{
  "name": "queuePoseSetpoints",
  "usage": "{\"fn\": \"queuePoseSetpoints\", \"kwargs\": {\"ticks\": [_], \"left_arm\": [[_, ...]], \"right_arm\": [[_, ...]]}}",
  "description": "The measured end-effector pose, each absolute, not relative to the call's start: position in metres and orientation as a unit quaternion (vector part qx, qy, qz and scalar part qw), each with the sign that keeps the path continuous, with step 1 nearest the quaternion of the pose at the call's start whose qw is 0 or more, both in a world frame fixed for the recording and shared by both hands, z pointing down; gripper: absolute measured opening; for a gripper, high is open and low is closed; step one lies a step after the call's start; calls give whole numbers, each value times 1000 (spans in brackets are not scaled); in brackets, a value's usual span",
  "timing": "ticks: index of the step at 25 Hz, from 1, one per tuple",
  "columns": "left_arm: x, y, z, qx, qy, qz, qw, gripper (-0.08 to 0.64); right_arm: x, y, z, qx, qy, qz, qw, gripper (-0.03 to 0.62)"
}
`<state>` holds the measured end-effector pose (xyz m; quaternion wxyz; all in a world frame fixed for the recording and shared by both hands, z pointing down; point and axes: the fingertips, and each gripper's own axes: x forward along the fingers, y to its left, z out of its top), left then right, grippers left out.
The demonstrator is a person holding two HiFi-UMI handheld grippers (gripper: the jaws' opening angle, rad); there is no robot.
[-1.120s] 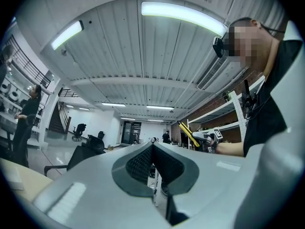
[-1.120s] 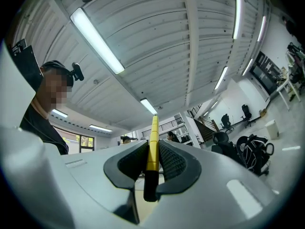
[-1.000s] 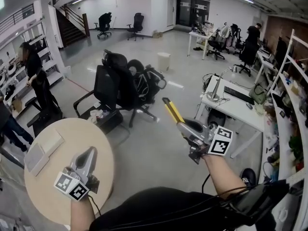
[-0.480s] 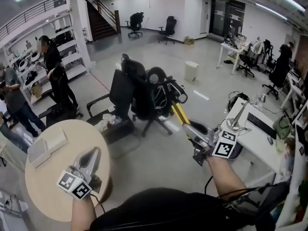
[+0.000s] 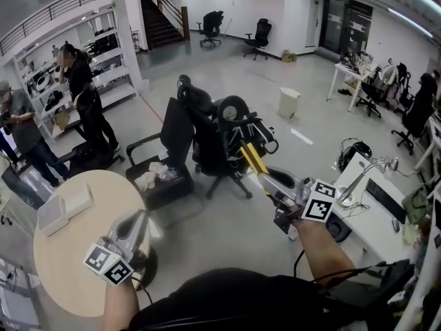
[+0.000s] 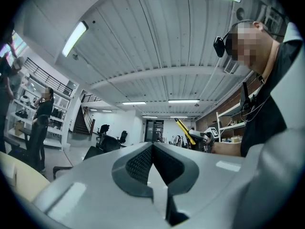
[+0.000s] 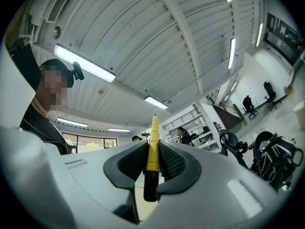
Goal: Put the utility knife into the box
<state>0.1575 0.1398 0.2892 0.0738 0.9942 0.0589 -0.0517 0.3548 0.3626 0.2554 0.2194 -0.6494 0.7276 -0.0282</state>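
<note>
Right gripper (image 5: 267, 179) clamps the knife (image 5: 252, 159) by one end, well apart from the box (image 5: 65, 207) at left; swinging across could loosen it. Left gripper (image 5: 136, 225) closed, empty.

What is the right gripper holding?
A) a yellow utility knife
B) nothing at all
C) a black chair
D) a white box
A: the right gripper has its jaws closed on the yellow utility knife, which sticks out past them.
</note>
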Motion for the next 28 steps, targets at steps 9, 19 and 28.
{"fn": "queuePoseSetpoints", "kwargs": {"ticks": [9,19,28], "left_arm": [[214,32,291,993,58,-73,66,-6],[260,-98,291,994,36,-76,63,-6],[277,-149,311,990,-104,-62,71,-6]], "right_arm": [[408,247,251,-646,736,-28,201,87],[458,102,247,-623,757,-27,194,87],[524,6,262,-531,824,-69,187,87]]}}
